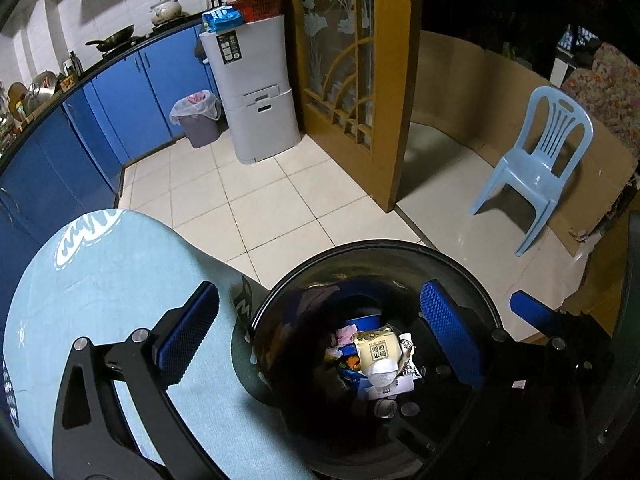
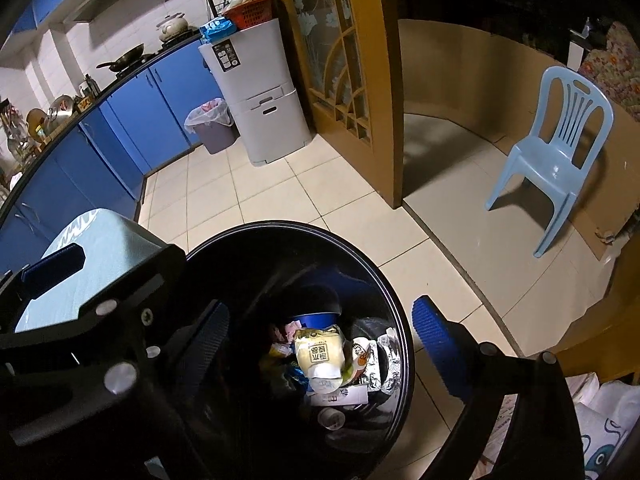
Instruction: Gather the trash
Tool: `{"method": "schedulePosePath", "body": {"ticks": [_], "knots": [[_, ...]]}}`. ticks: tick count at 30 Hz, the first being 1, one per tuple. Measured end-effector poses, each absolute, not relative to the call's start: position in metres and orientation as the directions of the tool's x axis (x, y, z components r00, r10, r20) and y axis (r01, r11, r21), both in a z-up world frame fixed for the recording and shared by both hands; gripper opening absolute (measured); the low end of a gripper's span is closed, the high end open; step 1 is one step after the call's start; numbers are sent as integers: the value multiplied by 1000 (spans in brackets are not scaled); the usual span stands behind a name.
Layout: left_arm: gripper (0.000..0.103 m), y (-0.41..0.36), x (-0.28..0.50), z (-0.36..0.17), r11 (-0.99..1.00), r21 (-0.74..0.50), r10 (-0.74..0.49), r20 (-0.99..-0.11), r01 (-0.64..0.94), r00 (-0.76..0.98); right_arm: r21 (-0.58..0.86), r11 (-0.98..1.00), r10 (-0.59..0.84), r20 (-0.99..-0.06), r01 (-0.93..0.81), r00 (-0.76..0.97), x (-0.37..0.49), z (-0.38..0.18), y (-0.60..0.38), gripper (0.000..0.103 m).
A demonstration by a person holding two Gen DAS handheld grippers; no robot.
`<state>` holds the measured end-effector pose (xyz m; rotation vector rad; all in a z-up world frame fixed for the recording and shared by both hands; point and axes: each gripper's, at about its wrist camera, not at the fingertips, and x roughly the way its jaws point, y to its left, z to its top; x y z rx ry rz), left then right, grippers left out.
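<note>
A black round trash bin [image 1: 380, 243] stands on the tiled floor, right beside a table with a light blue cloth [image 1: 100, 280]. Inside lie a pale yellow pouch [image 1: 378, 350], a blue cup [image 1: 366, 322], crumpled foil and other wrappers. My left gripper [image 1: 320, 336] hangs open over the bin's left rim with nothing between its blue pads. In the right wrist view my right gripper [image 2: 320, 344] stands open above the bin [image 2: 276, 223], the pouch [image 2: 320, 350] lying far below it. Neither gripper holds anything.
A lined purple bin [image 1: 198, 118] and a grey storage cabinet [image 1: 256, 92] stand by the blue kitchen cabinets at the back. A wooden glass-paned door [image 1: 360, 60] is in the middle, a light blue plastic chair [image 1: 540, 160] to the right. White bags [image 2: 608, 420] lie near the bin.
</note>
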<state>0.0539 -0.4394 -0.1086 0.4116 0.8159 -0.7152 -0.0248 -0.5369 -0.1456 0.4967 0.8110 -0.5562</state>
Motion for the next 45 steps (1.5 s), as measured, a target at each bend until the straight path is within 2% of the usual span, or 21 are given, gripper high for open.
{"method": "schedulePosePath", "body": {"ticks": [15, 20, 24, 45], "knots": [[99, -429, 54, -106, 673, -67, -492, -784, 737, 378, 203, 747, -267, -780, 633, 565, -25, -145, -538, 91], [99, -437, 53, -110, 707, 41, -382, -818, 706, 430, 203, 748, -266, -781, 632, 565, -25, -146, -538, 91], [99, -430, 54, -111, 679, -66, -459, -816, 731, 352, 203, 749, -265, -781, 631, 566, -26, -146, -537, 91], [99, -429, 50, -106, 674, -66, -480, -797, 736, 367, 221, 750, -255, -773, 623, 581, -26, -141, -537, 91]]}}
